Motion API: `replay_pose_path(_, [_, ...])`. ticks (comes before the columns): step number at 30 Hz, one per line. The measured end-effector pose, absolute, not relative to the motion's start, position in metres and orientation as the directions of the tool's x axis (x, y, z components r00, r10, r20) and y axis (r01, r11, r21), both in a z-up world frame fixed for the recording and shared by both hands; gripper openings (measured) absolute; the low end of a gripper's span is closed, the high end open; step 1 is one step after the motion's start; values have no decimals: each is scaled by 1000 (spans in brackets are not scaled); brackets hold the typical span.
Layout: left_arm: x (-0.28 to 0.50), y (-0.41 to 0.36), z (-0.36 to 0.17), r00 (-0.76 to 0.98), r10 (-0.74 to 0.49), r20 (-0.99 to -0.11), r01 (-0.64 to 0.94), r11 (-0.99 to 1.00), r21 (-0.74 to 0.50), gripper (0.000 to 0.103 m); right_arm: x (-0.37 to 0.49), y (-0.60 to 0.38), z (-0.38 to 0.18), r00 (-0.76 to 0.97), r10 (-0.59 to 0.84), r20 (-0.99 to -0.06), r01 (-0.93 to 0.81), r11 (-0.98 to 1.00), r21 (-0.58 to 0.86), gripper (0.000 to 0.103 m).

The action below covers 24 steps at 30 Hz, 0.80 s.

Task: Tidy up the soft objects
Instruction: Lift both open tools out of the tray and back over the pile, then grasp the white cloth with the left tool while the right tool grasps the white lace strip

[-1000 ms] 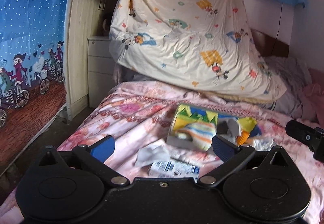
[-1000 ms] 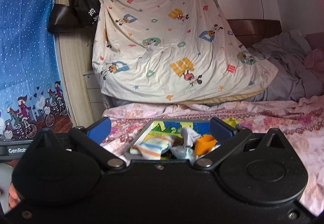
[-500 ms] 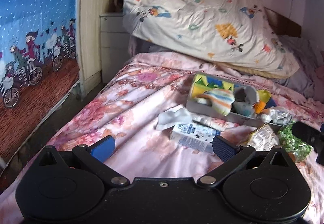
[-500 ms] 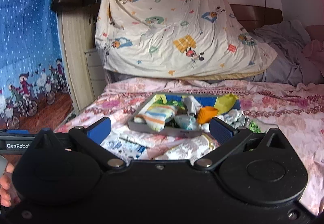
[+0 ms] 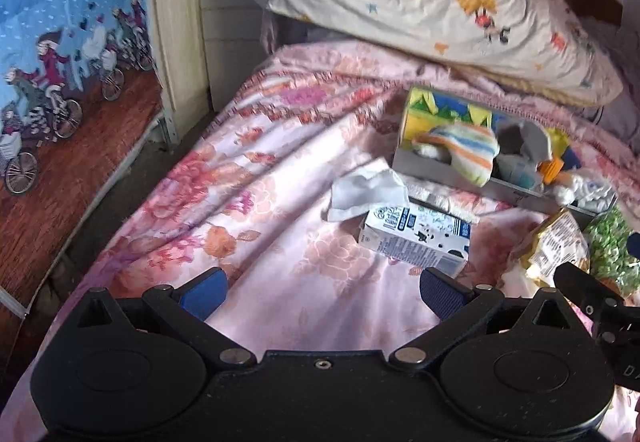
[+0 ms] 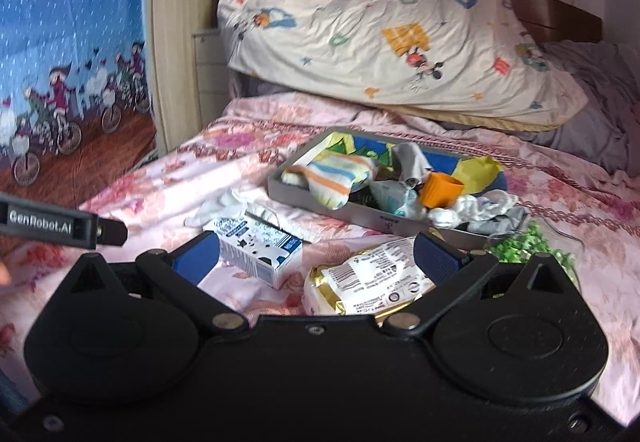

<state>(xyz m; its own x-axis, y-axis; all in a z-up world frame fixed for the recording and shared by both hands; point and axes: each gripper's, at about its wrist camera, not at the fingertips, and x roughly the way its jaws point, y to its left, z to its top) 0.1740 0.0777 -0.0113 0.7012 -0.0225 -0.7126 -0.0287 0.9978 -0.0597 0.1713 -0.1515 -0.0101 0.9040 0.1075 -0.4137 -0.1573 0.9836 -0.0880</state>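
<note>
Counting across the pink floral bedspread (image 5: 280, 178) from the left, I see one crumpled white cloth (image 5: 366, 190), one milk carton (image 6: 256, 248), one gold snack packet (image 6: 372, 282), one green bundle (image 6: 520, 242) and one grey tray (image 6: 320, 202) heaped with a striped sock (image 6: 332, 178) and an orange cup (image 6: 442, 190). My left gripper (image 5: 322, 288) and right gripper (image 6: 316, 256) both hang spread wide, holding nothing. The cloth lies ahead of my left fingers, touching the carton; carton and packet sit between my right gripper and the tray.

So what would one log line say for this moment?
left gripper: open, empty | right gripper: open, empty, above gold packet | gray tray: holds striped sock
</note>
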Motion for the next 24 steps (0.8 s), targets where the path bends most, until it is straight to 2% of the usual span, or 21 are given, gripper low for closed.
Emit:
replay_pose_path(7, [226, 72, -29, 657, -53, -752, 26, 999, -48, 102, 216, -136, -22, 875, 109, -471, -194, 971, -137, 102])
replay_pose_path(12, [251, 71, -43, 689, -92, -719, 27, 995, -101, 102, 243, -129, -34, 865, 115, -488, -238, 951, -198, 102])
replay_pose_path(19, [275, 61, -59, 725, -105, -681, 83, 994, -65, 94, 282, -109, -55, 868, 123, -481, -290, 912, -290, 102])
replay_pose_path(24, [287, 56, -69, 729, -163, -665, 169, 984, -56, 84, 306, -91, -71, 868, 117, -482, -306, 891, -336, 79])
